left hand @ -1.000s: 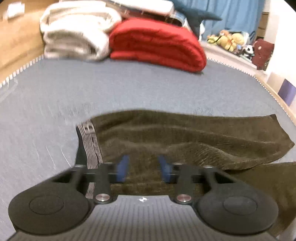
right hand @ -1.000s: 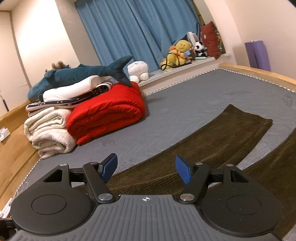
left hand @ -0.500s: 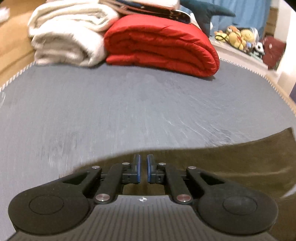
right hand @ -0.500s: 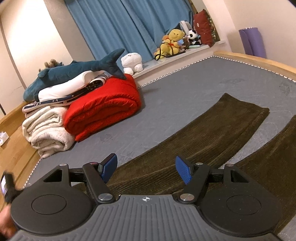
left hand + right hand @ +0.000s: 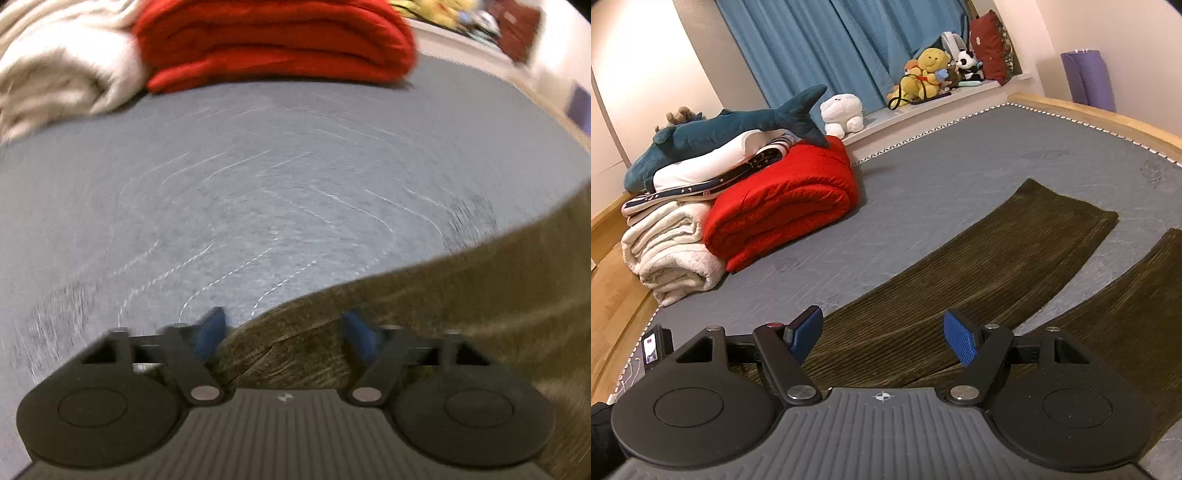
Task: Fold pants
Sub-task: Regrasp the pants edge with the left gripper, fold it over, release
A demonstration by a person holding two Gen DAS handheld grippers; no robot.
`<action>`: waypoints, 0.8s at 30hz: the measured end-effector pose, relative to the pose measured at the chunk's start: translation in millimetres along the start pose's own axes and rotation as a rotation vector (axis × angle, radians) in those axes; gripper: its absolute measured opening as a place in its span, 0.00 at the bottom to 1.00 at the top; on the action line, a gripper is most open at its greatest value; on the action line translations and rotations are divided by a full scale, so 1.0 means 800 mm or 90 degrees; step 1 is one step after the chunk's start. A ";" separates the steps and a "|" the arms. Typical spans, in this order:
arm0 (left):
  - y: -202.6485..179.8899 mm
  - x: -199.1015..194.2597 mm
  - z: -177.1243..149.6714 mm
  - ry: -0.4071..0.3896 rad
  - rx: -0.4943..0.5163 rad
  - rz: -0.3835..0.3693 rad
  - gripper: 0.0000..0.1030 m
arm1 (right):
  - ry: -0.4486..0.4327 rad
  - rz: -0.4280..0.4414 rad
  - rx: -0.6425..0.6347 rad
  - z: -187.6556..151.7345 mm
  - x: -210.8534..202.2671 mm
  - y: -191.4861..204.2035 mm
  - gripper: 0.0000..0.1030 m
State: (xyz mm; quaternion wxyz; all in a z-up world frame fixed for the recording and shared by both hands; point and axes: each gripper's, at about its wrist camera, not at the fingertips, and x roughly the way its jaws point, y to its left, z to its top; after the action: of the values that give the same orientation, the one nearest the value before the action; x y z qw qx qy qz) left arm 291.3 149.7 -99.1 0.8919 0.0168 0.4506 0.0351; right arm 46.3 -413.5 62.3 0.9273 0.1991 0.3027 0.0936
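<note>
From the left wrist, the left gripper hangs spread wide and empty just over the upper edge of the dark olive pants, which lie on the grey bed; the picture is blurred, so I cannot tell if a pad touches cloth. From the right wrist, the right gripper is likewise released, poised above the pants, whose two legs stretch flat and apart toward the far side. By my reckoning no fold has been made yet; the legs must first be brought together.
</note>
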 end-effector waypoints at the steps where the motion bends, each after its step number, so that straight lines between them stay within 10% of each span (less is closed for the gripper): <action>1: -0.005 -0.005 -0.001 -0.005 0.024 0.009 0.22 | -0.001 -0.003 0.000 0.000 0.000 0.000 0.72; 12: -0.058 -0.222 -0.092 -0.149 0.066 -0.025 0.00 | -0.035 -0.022 -0.015 -0.001 -0.015 0.001 0.72; 19: -0.098 -0.287 -0.220 -0.068 0.034 -0.091 0.00 | -0.022 -0.048 0.015 -0.008 -0.008 -0.011 0.72; 24: -0.071 -0.292 -0.202 -0.095 -0.023 -0.085 0.16 | -0.012 -0.057 0.023 -0.017 -0.010 -0.008 0.72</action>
State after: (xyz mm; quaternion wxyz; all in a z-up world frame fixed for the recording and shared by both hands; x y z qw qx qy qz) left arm 25.4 74.3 -11.0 0.9235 -0.0267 0.3822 -0.0173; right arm 32.5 -417.2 53.9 0.9296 0.2029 0.3043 0.0449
